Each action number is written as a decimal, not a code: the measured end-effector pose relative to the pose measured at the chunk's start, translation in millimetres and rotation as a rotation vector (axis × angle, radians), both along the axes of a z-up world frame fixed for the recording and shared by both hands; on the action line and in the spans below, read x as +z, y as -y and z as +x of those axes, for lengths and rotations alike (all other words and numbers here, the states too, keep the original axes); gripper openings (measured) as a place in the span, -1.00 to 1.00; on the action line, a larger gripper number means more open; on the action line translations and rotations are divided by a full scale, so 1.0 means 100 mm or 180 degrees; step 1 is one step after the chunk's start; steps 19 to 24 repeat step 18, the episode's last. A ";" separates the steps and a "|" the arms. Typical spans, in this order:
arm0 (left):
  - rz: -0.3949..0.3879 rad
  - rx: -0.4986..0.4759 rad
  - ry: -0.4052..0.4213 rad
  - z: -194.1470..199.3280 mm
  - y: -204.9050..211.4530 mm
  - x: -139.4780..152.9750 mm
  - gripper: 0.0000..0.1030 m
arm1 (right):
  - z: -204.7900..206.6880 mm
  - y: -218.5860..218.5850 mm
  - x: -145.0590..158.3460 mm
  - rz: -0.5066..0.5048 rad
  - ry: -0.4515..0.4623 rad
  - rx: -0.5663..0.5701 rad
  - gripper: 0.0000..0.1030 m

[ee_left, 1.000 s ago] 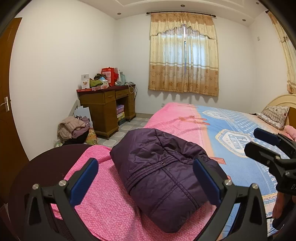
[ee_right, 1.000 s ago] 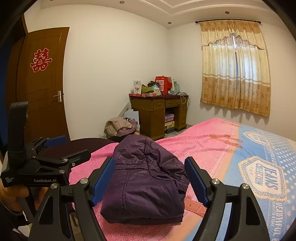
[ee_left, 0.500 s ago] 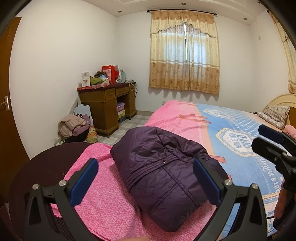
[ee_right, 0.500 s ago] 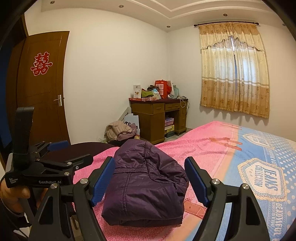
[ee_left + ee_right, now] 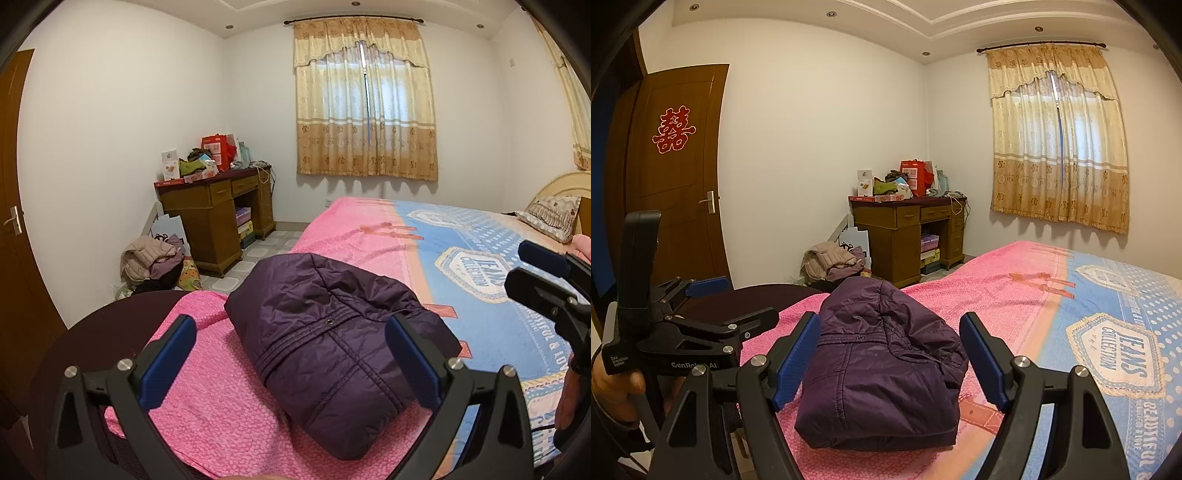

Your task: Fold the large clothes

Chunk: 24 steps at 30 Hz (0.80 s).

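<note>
On the bed's (image 5: 1015, 288) near corner, over pink cover, lay the jacket (image 5: 882, 365), folded into a compact purple bundle. Left tongs (image 5: 291, 363) stood wide and empty, short of the bundle, its near end framed between the pads. Right tongs (image 5: 890, 360) likewise wide, holding nothing, drawn back from the jacket. Judged: fold looked complete; both tongs held clear so the bundle kept its shape.
</note>
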<state>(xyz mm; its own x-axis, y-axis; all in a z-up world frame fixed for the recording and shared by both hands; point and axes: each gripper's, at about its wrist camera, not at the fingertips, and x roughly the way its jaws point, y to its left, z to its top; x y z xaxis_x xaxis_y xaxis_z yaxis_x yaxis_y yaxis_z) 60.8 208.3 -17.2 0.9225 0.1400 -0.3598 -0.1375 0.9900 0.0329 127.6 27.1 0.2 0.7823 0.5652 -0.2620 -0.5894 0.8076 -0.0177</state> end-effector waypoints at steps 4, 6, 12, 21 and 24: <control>0.0029 0.0017 -0.0001 0.00 0.00 0.00 1.00 | -0.01 -0.01 0.00 -0.0002 -0.0002 0.0002 0.52; 0.0024 0.0023 -0.0007 0.01 -0.01 0.01 1.00 | -0.01 -0.01 0.00 -0.0005 -0.0008 0.0008 0.52; 0.0007 0.0071 0.0005 0.02 -0.05 0.00 1.00 | -0.01 -0.03 -0.01 -0.0017 -0.0035 0.0025 0.52; 0.0030 0.0055 0.0036 0.02 -0.04 -0.01 1.00 | 0.01 -0.03 -0.02 -0.0029 -0.0048 0.0020 0.52; 0.0030 0.0055 0.0036 0.02 -0.04 -0.01 1.00 | 0.01 -0.03 -0.02 -0.0029 -0.0048 0.0020 0.52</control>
